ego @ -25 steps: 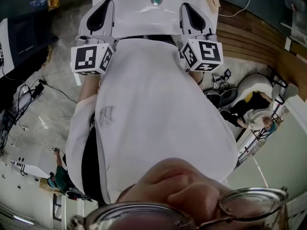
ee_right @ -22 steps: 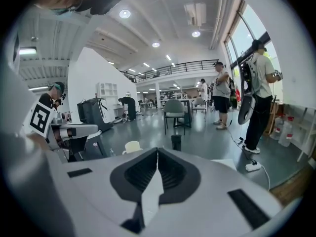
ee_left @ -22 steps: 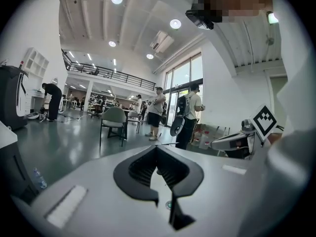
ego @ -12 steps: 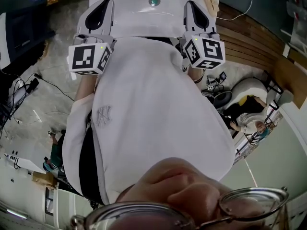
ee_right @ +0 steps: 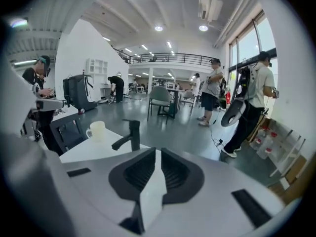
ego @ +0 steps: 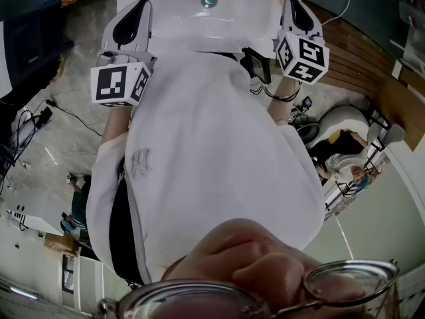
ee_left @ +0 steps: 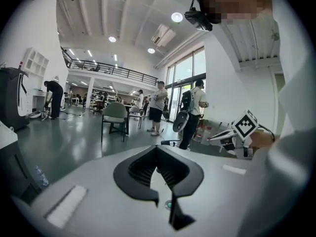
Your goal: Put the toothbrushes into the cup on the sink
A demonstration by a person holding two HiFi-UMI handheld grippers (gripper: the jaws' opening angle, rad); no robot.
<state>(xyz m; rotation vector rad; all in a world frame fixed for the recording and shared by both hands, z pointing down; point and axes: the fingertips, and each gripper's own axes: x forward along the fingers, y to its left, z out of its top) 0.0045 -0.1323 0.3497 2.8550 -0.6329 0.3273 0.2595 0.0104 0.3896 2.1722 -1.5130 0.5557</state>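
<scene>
In the head view the white sink [ego: 239, 18] with its round drain [ego: 209, 0] lies in front of me. My left gripper [ego: 141, 4] hangs at the sink's left edge and my right gripper [ego: 293, 2] at its right edge. The left gripper [ee_left: 157, 148] has its jaws shut with nothing between them. The right gripper [ee_right: 157, 153] is shut and empty too. Past its jaws I see a white cup [ee_right: 97, 130] and a black tap [ee_right: 129, 135] on the white sink top [ee_right: 91, 151]. No toothbrush shows in any view.
Wooden slats [ego: 345, 52] run along the floor right of the sink. Cables [ego: 40, 121] lie on the floor at the left. A green chair [ee_right: 160, 98] and several people stand in the hall behind.
My right gripper has swung out to the right, from the sink's front to its right edge. The left gripper has hardly moved.
</scene>
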